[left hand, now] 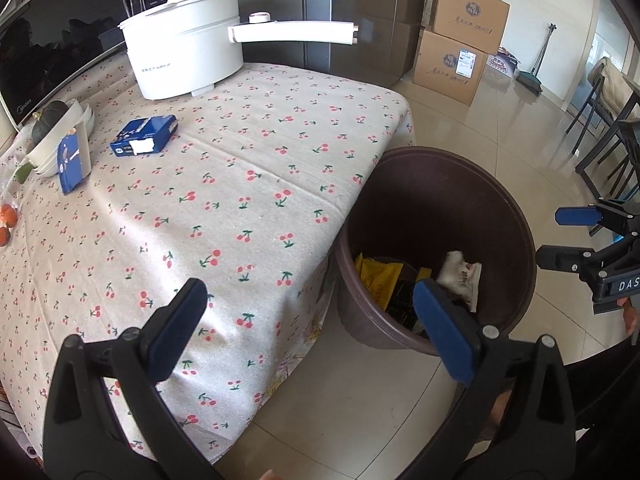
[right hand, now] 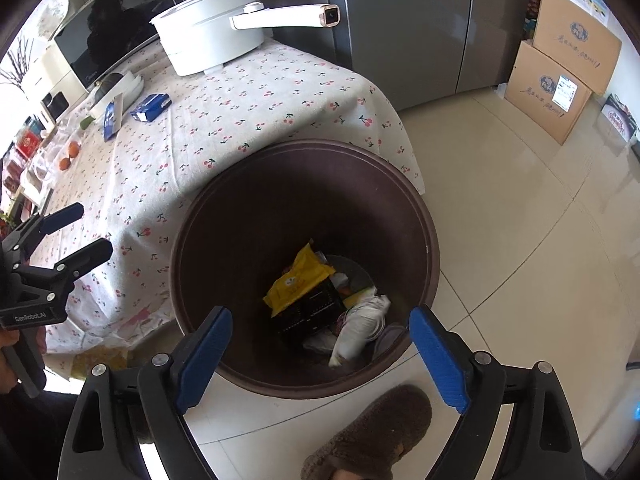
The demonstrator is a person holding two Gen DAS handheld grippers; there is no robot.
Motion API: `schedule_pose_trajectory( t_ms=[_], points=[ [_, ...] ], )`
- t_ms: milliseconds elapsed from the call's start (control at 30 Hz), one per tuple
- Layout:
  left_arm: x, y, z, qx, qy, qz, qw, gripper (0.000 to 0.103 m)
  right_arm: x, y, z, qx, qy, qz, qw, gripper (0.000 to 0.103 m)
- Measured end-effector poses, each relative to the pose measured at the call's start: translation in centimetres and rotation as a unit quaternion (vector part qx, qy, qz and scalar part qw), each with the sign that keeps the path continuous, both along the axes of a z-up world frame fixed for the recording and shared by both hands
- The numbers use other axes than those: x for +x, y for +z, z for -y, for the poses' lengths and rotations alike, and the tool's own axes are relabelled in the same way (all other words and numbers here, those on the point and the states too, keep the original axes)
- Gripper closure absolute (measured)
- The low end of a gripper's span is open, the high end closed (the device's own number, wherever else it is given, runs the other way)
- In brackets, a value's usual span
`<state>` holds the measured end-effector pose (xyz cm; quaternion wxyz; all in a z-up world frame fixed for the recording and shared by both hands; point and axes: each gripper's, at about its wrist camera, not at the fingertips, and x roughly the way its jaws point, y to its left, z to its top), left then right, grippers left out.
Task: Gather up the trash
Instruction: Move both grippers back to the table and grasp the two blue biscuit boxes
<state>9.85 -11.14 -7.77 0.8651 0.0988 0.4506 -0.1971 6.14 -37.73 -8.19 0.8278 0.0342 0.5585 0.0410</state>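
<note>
The right tool (right hand: 320,344) hangs released over the brown trash bin (right hand: 424,248) at frame centre, its blue pads spread wide with nothing between them. Inside the bin lie a yellow packet (right hand: 298,280), a black box (right hand: 310,312) and white crumpled wrappers (right hand: 362,320). The left tool (left hand: 308,324) is also released and empty, low in its view above the table (left hand: 240,184) edge, with the bin just beside the table at lower right. Toward the upper left of that view, a blue box (left hand: 144,136) and a blue carton (left hand: 72,160) rest on the cherry-print cloth, near a white pot (left hand: 184,48).
</note>
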Motion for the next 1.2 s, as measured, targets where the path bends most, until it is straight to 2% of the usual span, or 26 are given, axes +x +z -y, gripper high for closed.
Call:
schedule_pose_trajectory(
  t_ms=[267, 667, 1033, 1200],
  points=[
    [0.1, 0.7, -3.0, 0.001, 0.026, 0.001, 0.9997, 0.001, 0.7, 0.2, -1.7, -0.002, 0.01, 0.0, 1.0, 0.011],
    [0.2, 1.2, -9.7, 0.003, 0.088, -0.001, 0.9961, 0.001, 2.3, 0.6, -5.6, -0.002, 0.036, 0.0, 0.999, 0.011],
    [-0.5, 1.2, -16.6, -0.001, 0.151, -0.007, 0.9886, 0.001, 4.4, 1.0, -10.9, -0.003, 0.072, 0.002, 0.997, 0.011],
    [-0.5, 1.0, -19.5, -0.015, 0.182, -0.014, 0.983, 0.001, 5.8, 1.5, -13.5, -0.006, 0.091, 0.008, 0.996, 0.011]
  ],
)
